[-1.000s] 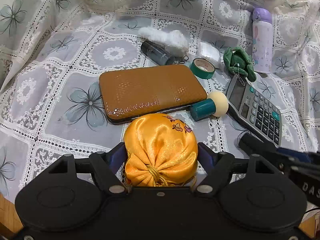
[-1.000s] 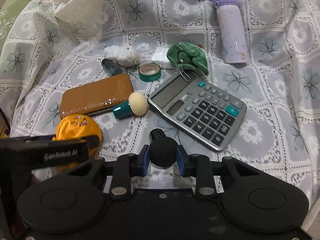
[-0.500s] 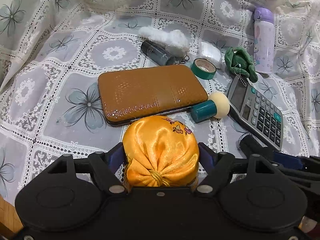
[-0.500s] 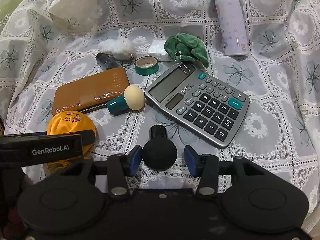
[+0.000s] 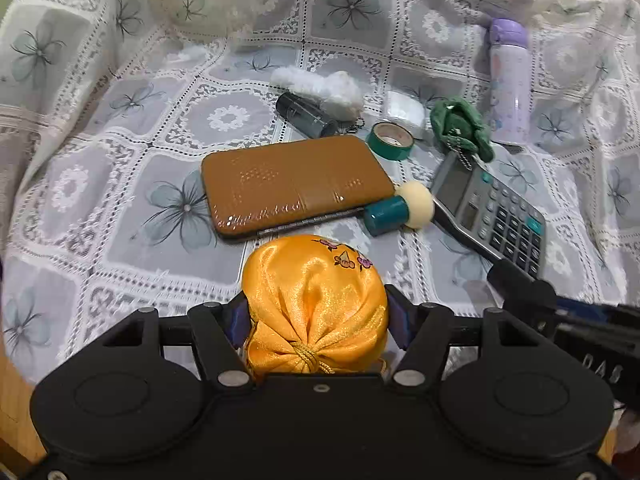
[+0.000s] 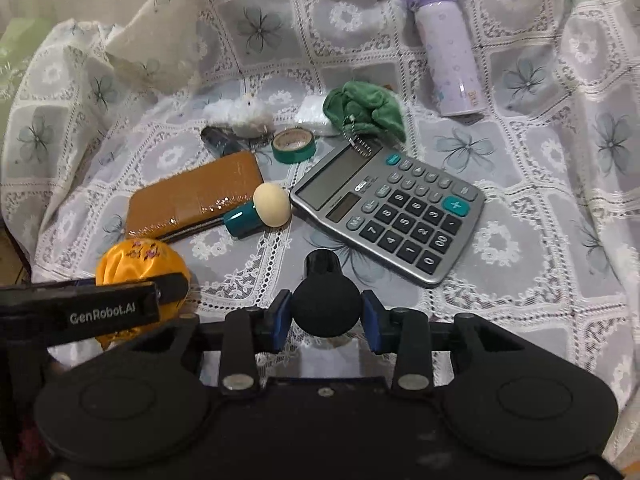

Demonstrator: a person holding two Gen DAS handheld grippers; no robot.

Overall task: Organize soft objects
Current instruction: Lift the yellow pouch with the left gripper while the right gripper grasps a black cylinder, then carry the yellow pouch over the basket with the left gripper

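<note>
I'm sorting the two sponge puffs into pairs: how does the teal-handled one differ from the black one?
The teal-handled puff has a cream head and lies free on the lace cloth, touching the brown case. The black puff is dark all over and sits clamped in the right gripper. The teal one lies on its side, handle pointing left; the black one's handle points away from the camera. Both share the mushroom shape: round head, short stubby handle.

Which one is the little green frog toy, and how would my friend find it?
Find the big grey calculator on the lacy cloth. At its far top edge, beside the purple bottle, sits the green plush toy. It is the only crumpled, fuzzy green thing, with a small metal chain; the green tape roll nearby is a smooth ring.
</note>
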